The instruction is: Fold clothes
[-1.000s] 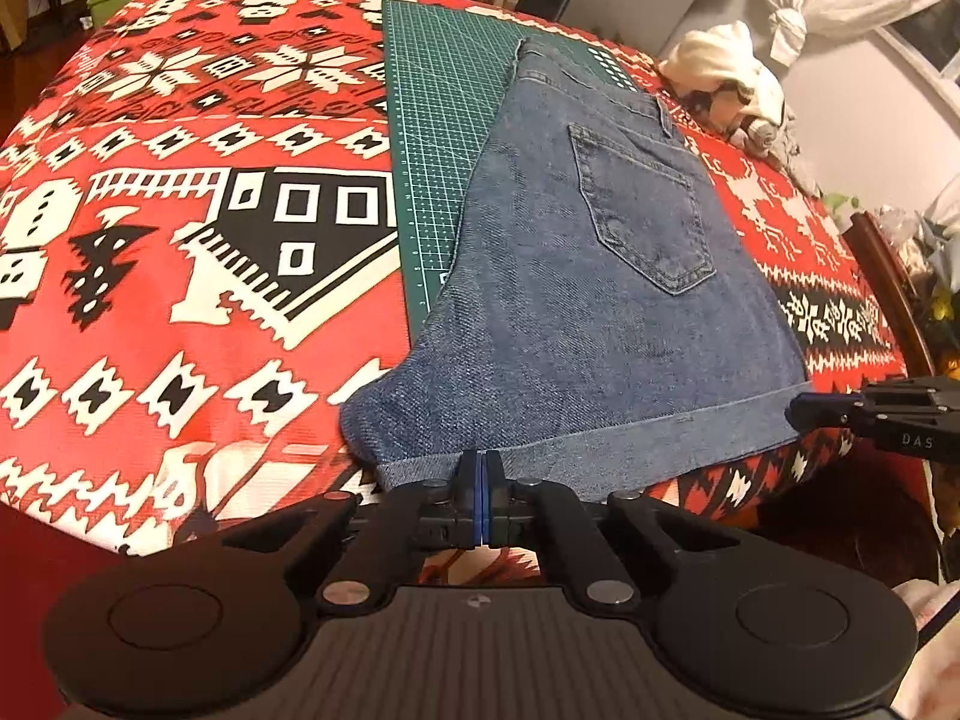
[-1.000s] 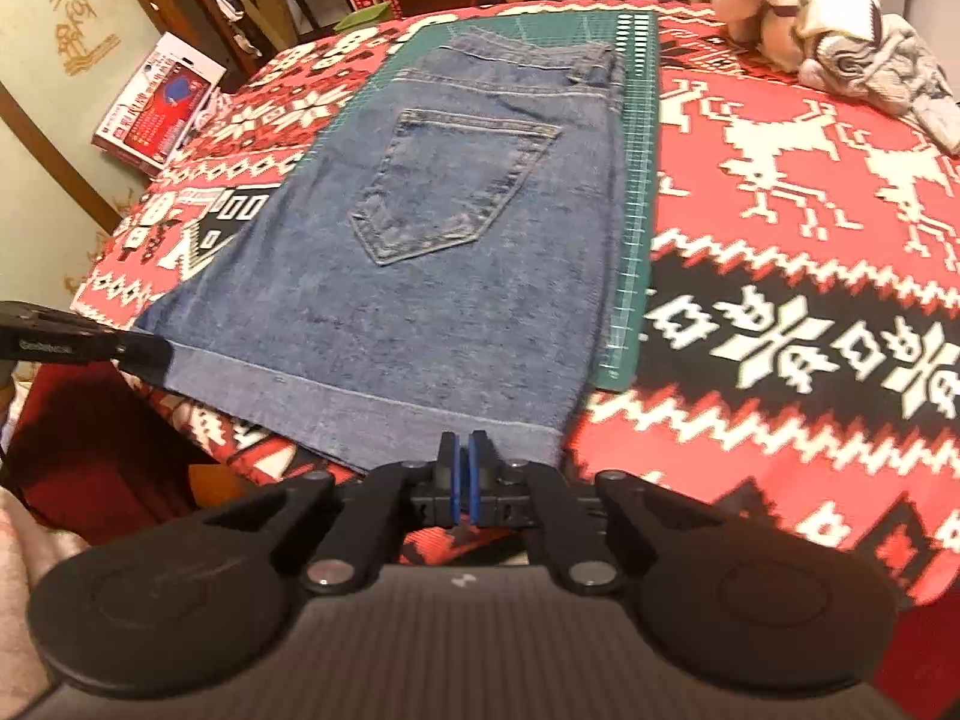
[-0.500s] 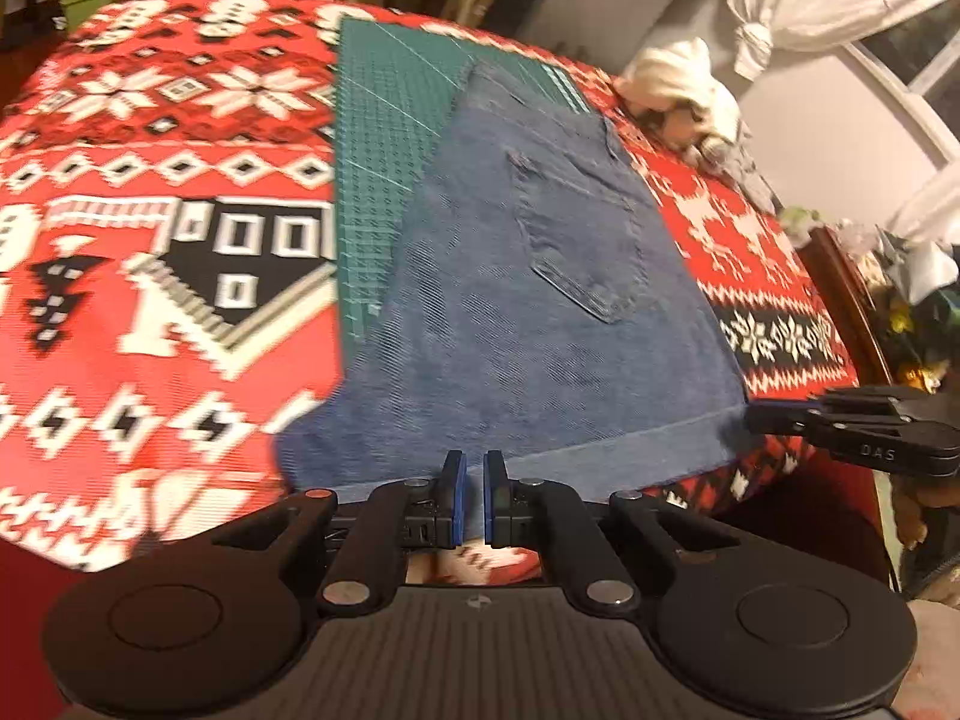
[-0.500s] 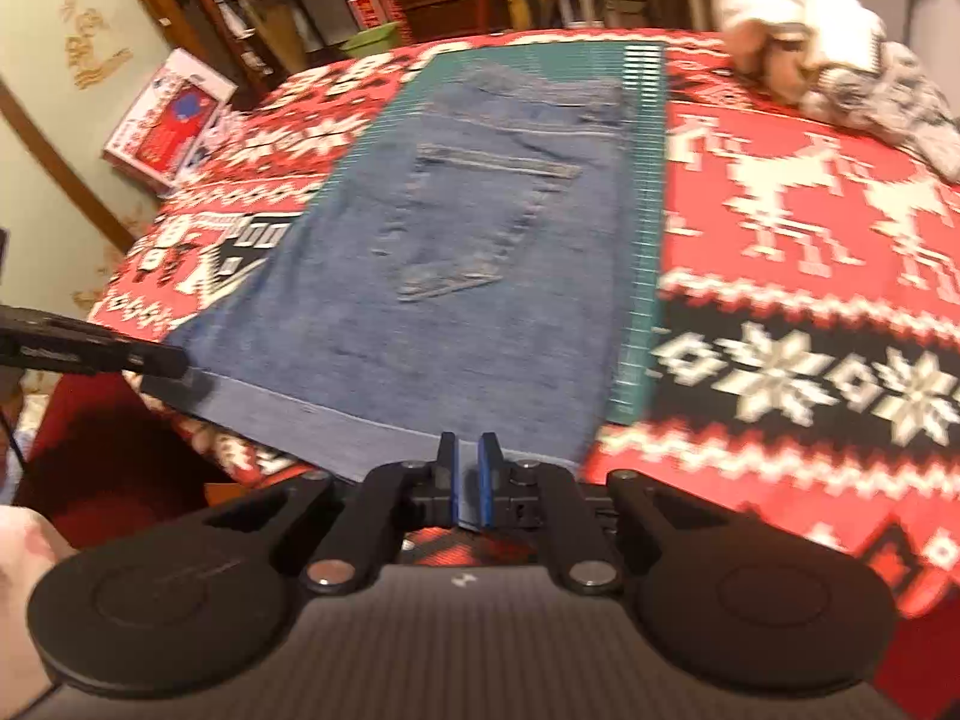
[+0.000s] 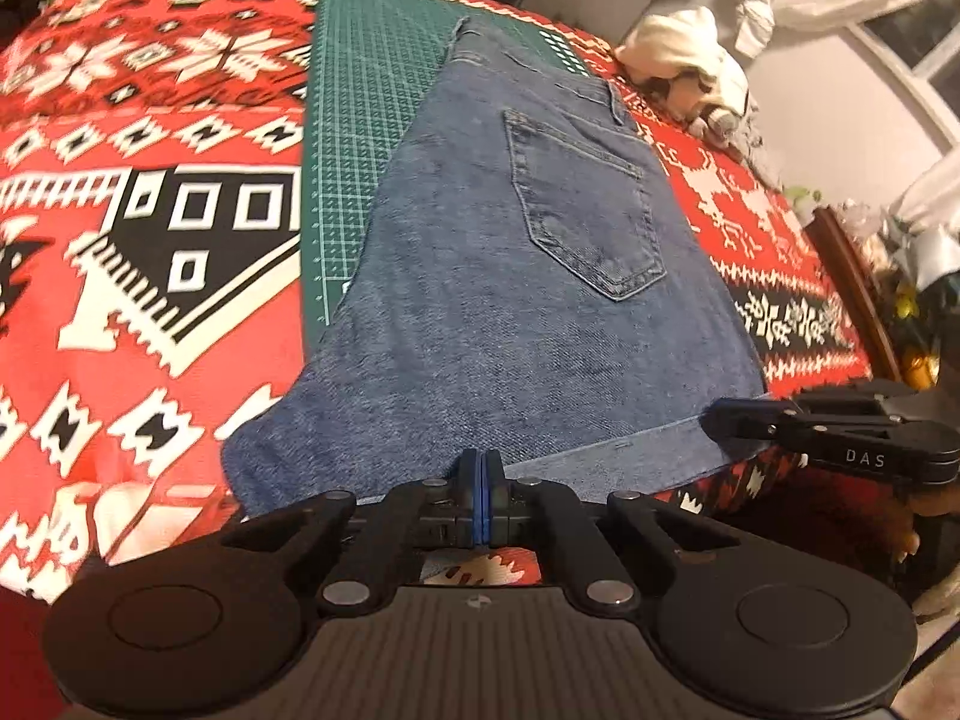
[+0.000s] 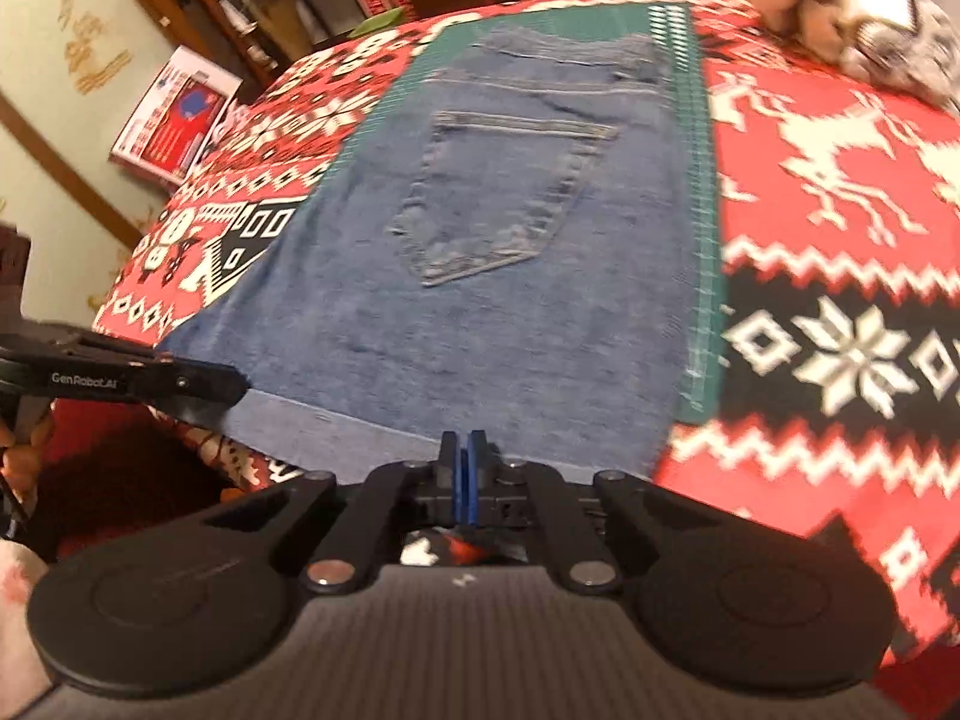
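Lying flat, left wrist view: the denim shorts (image 5: pixel 516 312) are resting on the green cutting mat (image 5: pixel 360 138), which is lying on the red patterned blanket (image 5: pixel 150 240); the back pocket is facing up, the waistband is pointing away, and the hem is hanging at the near edge.
Handling, left wrist view: the denim is looking thick and fairly heavy for cloth, soft but holding its shape (it should be draping rather than slipping), so the doubled hem is seeming the firmest place to be taking hold.
Left tongs: the left gripper (image 5: pixel 480 480) is sitting with its blue pads pressed together on the hem near the shorts' left corner, so it is appearing to be pinching the cloth.
Across the hem, left wrist view: the right gripper (image 5: pixel 729 420) is reaching in from the side with its tip at the hem's other corner.
Placement, right wrist view: the shorts are covering most of the mat, with a pale bundle of cloth (image 6: pixel 852 18) lying well apart at the far corner of the blanket.
Right tongs: the right gripper is showing its pads nearly closed, a thin sliver between them, on the hem near the right corner (this view is blurred, so the bite is a judgement).
Across the hem, right wrist view: the left gripper's tip is touching the hem's far corner.
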`<state>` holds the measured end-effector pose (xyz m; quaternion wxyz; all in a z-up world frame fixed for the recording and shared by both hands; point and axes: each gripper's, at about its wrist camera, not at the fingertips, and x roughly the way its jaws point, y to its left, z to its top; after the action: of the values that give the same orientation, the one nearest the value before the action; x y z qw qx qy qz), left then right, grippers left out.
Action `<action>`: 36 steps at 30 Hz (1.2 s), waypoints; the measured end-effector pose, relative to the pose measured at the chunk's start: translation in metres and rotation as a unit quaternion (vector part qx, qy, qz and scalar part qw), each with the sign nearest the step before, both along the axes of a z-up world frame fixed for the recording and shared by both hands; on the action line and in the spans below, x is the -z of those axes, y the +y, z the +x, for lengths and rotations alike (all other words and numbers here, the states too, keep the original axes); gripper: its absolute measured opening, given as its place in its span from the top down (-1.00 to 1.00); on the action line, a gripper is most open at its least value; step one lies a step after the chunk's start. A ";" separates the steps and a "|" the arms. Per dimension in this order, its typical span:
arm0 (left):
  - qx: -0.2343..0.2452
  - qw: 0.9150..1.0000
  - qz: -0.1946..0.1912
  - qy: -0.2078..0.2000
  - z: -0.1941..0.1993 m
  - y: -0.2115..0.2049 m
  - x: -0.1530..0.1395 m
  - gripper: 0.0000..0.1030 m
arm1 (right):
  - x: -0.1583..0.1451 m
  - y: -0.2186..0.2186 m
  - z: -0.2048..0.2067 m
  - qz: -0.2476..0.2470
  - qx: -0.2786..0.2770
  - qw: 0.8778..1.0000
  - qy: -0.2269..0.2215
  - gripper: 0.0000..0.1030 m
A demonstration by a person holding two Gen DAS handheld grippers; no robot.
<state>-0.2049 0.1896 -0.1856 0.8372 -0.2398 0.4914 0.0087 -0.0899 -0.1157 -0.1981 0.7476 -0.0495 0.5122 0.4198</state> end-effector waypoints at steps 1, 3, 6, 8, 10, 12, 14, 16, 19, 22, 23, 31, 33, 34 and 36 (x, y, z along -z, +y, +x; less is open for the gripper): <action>-0.001 1.000 -0.002 0.000 -0.001 0.002 0.000 0.95 | 0.000 -0.005 0.002 0.000 0.006 1.000 0.002 1.00; -0.002 1.000 -0.001 0.000 -0.003 0.004 0.000 0.95 | 0.000 -0.013 0.006 -0.002 0.017 1.000 0.002 1.00; -0.007 1.000 -0.001 0.001 -0.004 0.007 0.000 0.95 | -0.002 -0.020 0.012 0.002 0.032 0.999 0.006 1.00; -0.008 1.000 -0.003 0.001 -0.004 0.008 0.000 0.95 | -0.003 -0.022 0.014 -0.002 0.037 0.999 0.002 1.00; -0.006 1.000 -0.001 0.000 -0.004 0.008 0.000 0.95 | -0.004 -0.026 0.016 -0.007 0.042 0.999 -0.002 1.00; -0.006 1.000 -0.001 0.000 -0.004 0.008 0.000 0.95 | -0.004 -0.031 0.018 -0.014 0.050 0.999 -0.009 1.00; -0.008 1.000 -0.002 0.001 -0.004 0.008 0.001 0.95 | -0.005 -0.037 0.022 -0.011 0.062 0.998 -0.005 1.00; -0.011 1.000 -0.003 0.002 -0.004 0.008 -0.001 0.95 | -0.008 -0.042 0.023 -0.009 0.069 0.998 -0.008 1.00; -0.012 1.000 -0.003 0.001 -0.002 0.008 -0.005 0.95 | -0.014 -0.050 0.024 -0.007 0.081 0.997 -0.018 0.82; -0.009 1.000 -0.008 -0.005 0.000 0.007 -0.012 0.93 | -0.020 -0.053 0.028 -0.006 0.086 0.996 -0.029 0.82; -0.007 1.000 -0.012 -0.008 0.002 0.007 -0.015 0.93 | -0.022 -0.054 0.029 -0.006 0.086 0.996 -0.032 0.82; 0.009 0.999 -0.018 -0.037 0.027 0.018 -0.043 0.77 | -0.032 -0.044 0.050 -0.023 0.063 0.996 -0.062 0.82; 0.017 0.999 0.005 -0.044 0.041 0.024 -0.050 0.77 | -0.036 -0.040 0.061 -0.023 0.055 0.996 -0.071 0.82; 0.021 0.998 0.017 -0.049 0.049 0.027 -0.053 0.76 | -0.038 -0.037 0.067 -0.022 0.053 0.996 -0.075 0.82; 0.027 0.997 0.043 -0.062 0.067 0.036 -0.061 0.68 | -0.043 -0.032 0.082 -0.017 0.053 0.995 -0.083 0.82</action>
<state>-0.1383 0.2254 -0.1250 0.8754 -0.1905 0.4442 -0.0079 -0.0082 -0.1477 -0.1547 0.8078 -0.0694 0.4579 0.3648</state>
